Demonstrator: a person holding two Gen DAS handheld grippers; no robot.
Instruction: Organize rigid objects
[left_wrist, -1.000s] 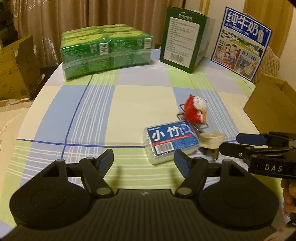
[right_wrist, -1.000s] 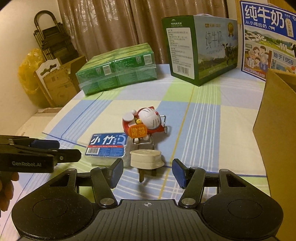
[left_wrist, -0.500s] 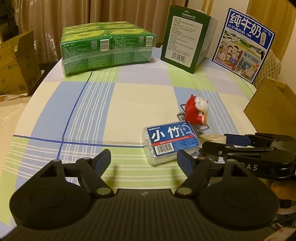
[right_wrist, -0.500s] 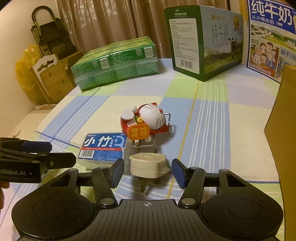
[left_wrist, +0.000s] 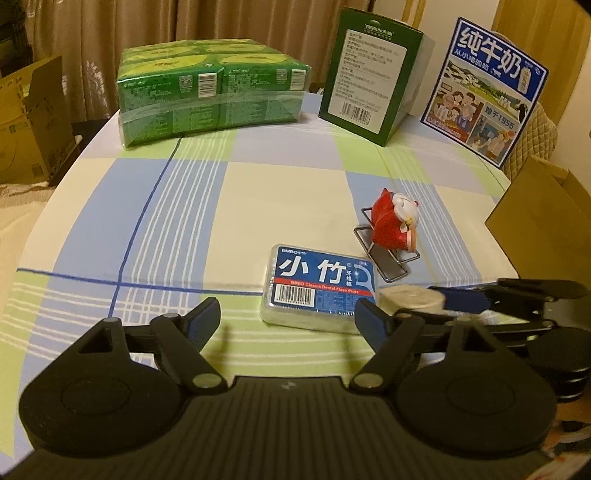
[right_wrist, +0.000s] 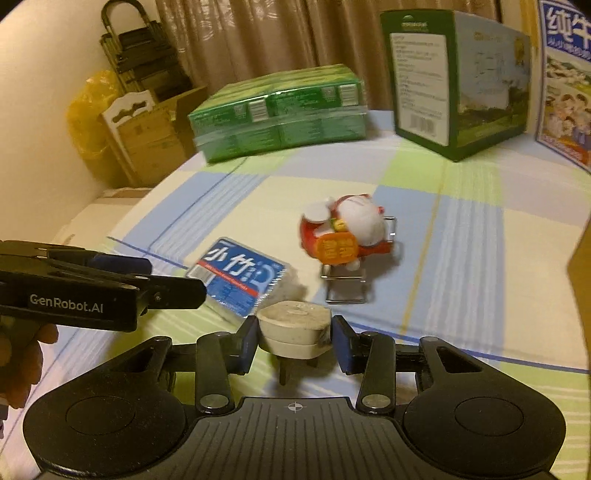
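Note:
A cream wall plug adapter (right_wrist: 293, 328) with prongs pointing down sits between the fingers of my right gripper (right_wrist: 294, 341), which is shut on it; it also shows in the left wrist view (left_wrist: 412, 297). A blue dental floss pick box (left_wrist: 321, 284) lies on the checked tablecloth just left of it, also in the right wrist view (right_wrist: 240, 277). A red and white cat figure (left_wrist: 395, 225) on a wire stand sits behind them, also in the right wrist view (right_wrist: 345, 236). My left gripper (left_wrist: 290, 321) is open and empty, just in front of the floss box.
A shrink-wrapped green carton pack (left_wrist: 210, 98), a tall green milk box (left_wrist: 369, 70) and a blue milk carton box (left_wrist: 484, 88) stand at the table's back. A brown cardboard box (left_wrist: 543, 218) stands at the right edge. Cardboard boxes (right_wrist: 147, 133) sit on the floor left.
My right gripper moved forward around the plug adapter and closed its fingers on it. My left gripper stayed open and drifted only slightly.

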